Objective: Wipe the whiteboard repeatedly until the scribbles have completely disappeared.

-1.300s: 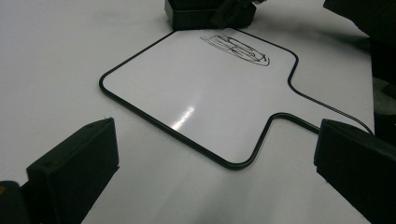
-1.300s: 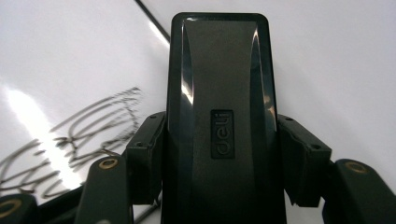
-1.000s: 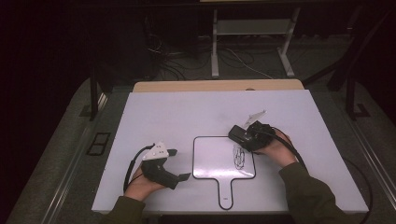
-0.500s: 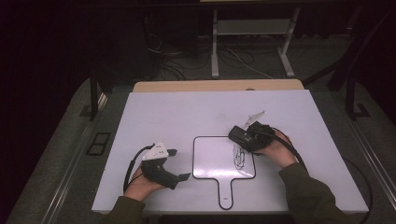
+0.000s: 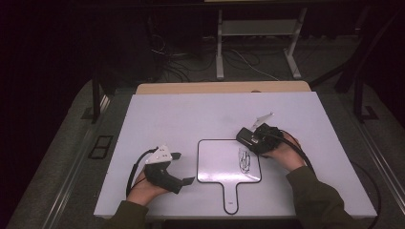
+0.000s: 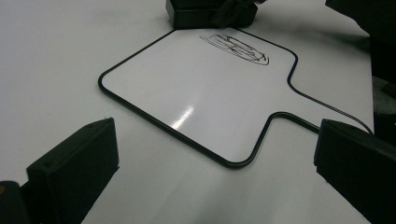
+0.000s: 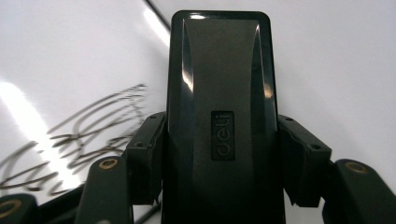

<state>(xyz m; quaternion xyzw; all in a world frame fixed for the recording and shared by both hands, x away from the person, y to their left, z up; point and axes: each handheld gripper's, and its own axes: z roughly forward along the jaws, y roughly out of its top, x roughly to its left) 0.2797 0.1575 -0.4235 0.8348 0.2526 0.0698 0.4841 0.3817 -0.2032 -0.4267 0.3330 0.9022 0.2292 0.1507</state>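
Holding item one, a black eraser [image 7: 219,116], my right gripper [image 5: 253,138] has its fingers [image 7: 144,158] clamped on both long sides. It rests at the far right corner of a handled whiteboard [image 5: 224,162] on the white counter [image 5: 191,114], beside the scribble [image 5: 244,160]. My left gripper [image 5: 179,168] sits left, fingers [image 6: 74,163] spread, empty.

Board middle: the whiteboard [image 5: 224,160] lies bare left of the scribble [image 5: 244,159].
Top right corner: blocked by the eraser [image 5: 249,137].
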